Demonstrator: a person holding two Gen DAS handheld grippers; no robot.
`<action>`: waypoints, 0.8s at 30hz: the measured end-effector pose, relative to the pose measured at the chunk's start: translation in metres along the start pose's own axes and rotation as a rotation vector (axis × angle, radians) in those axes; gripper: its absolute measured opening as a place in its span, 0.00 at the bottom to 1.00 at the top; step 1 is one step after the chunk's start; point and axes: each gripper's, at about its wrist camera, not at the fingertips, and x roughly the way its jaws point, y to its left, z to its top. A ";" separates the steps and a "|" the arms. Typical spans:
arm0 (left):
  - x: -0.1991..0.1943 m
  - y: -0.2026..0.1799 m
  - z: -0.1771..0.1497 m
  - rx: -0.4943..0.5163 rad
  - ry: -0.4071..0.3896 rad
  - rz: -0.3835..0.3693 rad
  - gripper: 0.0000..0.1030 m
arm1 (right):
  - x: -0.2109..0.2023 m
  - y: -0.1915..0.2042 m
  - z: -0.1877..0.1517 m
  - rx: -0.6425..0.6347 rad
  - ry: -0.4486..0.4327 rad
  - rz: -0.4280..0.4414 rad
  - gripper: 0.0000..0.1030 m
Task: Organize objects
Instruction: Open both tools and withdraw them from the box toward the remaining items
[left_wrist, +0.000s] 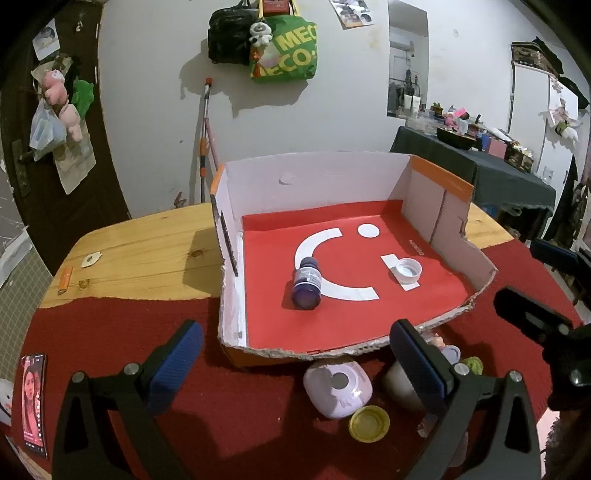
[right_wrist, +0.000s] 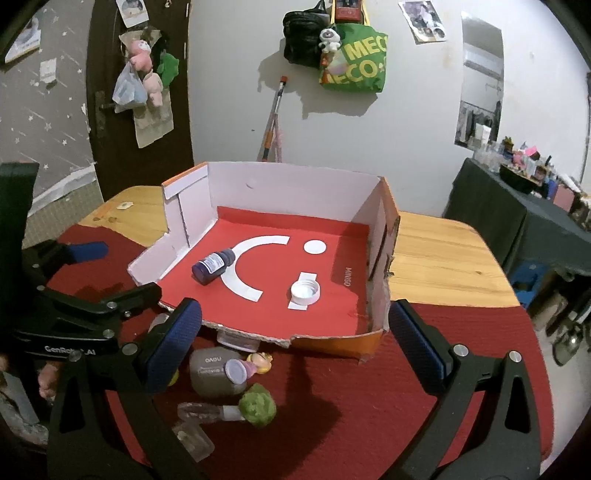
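Left wrist view: the left gripper (left_wrist: 295, 365) hangs empty, jaws spread wide, over the red cloth (left_wrist: 221, 424) just before the cardboard box's (left_wrist: 448, 218) torn front edge. A lilac case (left_wrist: 338, 386) and a yellow cap (left_wrist: 369, 423) lie there, both likely light and rigid; the case's smooth, rounded sides look slippery, so grip across its middle.

Right wrist view: the right gripper (right_wrist: 295, 347) is likewise spread and empty. Inside the box lie a blue bottle (right_wrist: 214, 266) and a white cap (right_wrist: 305, 291); the grey bottle (right_wrist: 214, 373) waits outside its front edge.

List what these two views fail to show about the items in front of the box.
- Grey jar: left wrist view, mostly hidden behind the left gripper finger.
- Clear item: right wrist view, blurred and partly behind the right gripper finger; identity unclear.
- Jar label: right wrist view, print too small.
- Box front wall hides the cloth behind it.
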 end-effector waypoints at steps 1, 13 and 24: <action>-0.001 0.000 -0.001 0.000 -0.001 0.000 1.00 | -0.001 0.001 -0.001 -0.001 -0.001 0.001 1.00; -0.009 -0.003 -0.008 0.000 -0.006 -0.009 1.00 | -0.008 0.005 -0.010 0.009 0.008 0.040 1.00; -0.019 -0.010 -0.019 0.011 -0.010 -0.016 1.00 | -0.015 0.010 -0.023 0.008 0.022 0.049 1.00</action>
